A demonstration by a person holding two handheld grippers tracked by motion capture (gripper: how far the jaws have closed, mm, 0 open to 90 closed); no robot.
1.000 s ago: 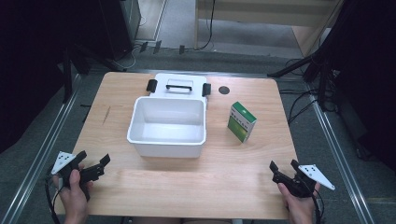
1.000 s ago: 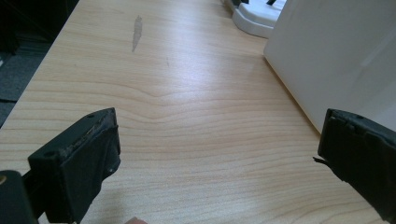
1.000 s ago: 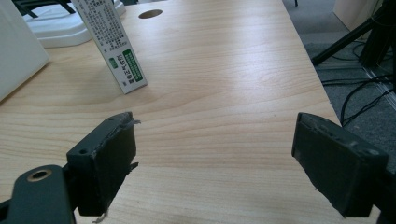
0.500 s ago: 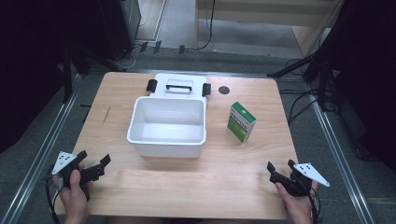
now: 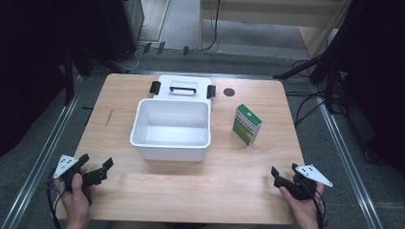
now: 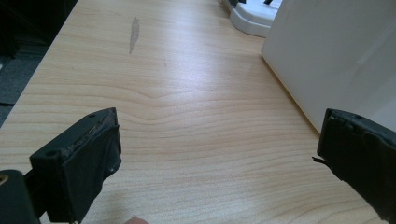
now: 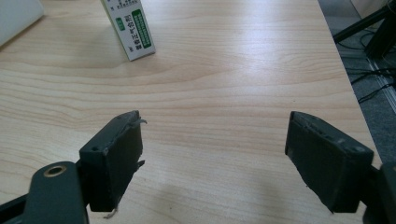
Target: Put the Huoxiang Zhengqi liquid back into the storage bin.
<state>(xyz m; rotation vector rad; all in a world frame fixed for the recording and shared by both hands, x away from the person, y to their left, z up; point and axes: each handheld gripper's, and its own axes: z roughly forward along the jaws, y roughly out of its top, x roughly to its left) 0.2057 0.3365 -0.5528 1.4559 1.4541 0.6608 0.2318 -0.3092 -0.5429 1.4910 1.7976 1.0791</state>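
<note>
A white open bin (image 5: 172, 129) stands mid-table, its white lid (image 5: 183, 87) with black latches lying just behind it. A green and white box (image 5: 247, 124) stands upright to the bin's right. At the front left corner my left gripper (image 5: 95, 166) is open and holds nothing; in the left gripper view (image 6: 217, 149) the bin's wall (image 6: 327, 56) rises at the right. Near the front right corner my right gripper (image 5: 284, 170) is open and holds nothing; in the right gripper view (image 7: 212, 154) the box (image 7: 128, 28) stands far ahead at the upper left.
The wooden table (image 5: 119, 100) has a small dark round mark (image 5: 229, 92) near its back edge and a grey smudge (image 6: 134, 33) on its left side. Metal rails run along both sides, and cables lie on the floor to the right.
My right gripper has shifted slightly left along the front edge. The left gripper, bin, lid and box have stayed put.
</note>
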